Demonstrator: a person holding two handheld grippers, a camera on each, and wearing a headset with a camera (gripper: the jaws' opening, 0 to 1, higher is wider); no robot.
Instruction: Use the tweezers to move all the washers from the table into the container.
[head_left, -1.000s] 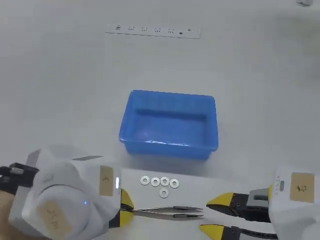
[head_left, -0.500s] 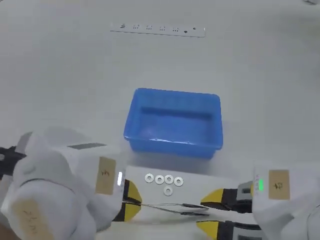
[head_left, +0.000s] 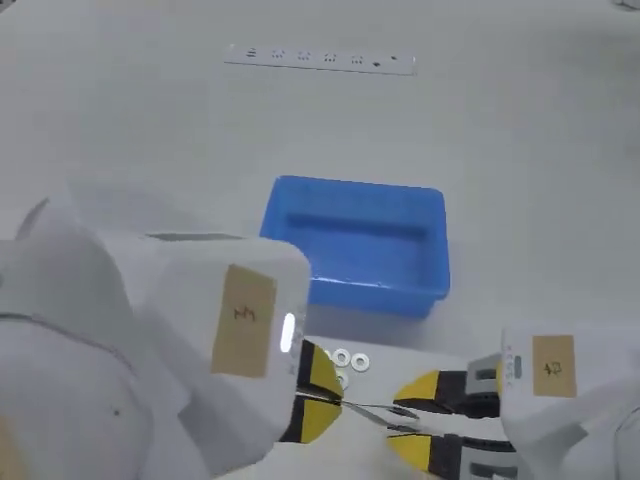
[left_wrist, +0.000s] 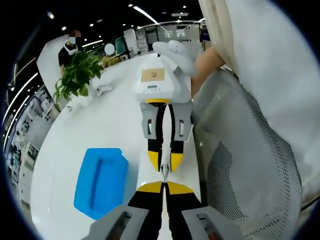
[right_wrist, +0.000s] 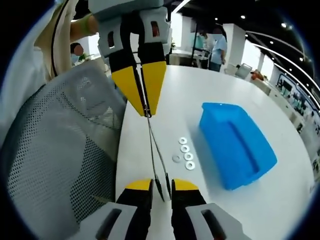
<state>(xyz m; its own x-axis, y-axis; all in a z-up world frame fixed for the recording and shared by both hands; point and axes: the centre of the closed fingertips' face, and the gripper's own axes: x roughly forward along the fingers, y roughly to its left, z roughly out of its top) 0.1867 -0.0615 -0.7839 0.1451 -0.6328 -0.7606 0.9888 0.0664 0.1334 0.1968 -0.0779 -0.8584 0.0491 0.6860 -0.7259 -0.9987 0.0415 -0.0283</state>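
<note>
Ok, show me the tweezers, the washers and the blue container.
tweezers (right_wrist: 152, 145), right gripper view, midway along one leg.
washers (right_wrist: 188, 156), right gripper view, on the row's middle washer.
container (head_left: 375, 293), head view, on its front wall.

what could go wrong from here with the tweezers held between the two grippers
1. The left gripper pinches the tweezers at their joined end alone, so they may pivot or slip when the right gripper, its tongs open around the tip end, closes.
2. The washers lie loose in a cluster near the blue container; a swinging tweezer tip could scatter them.
</note>
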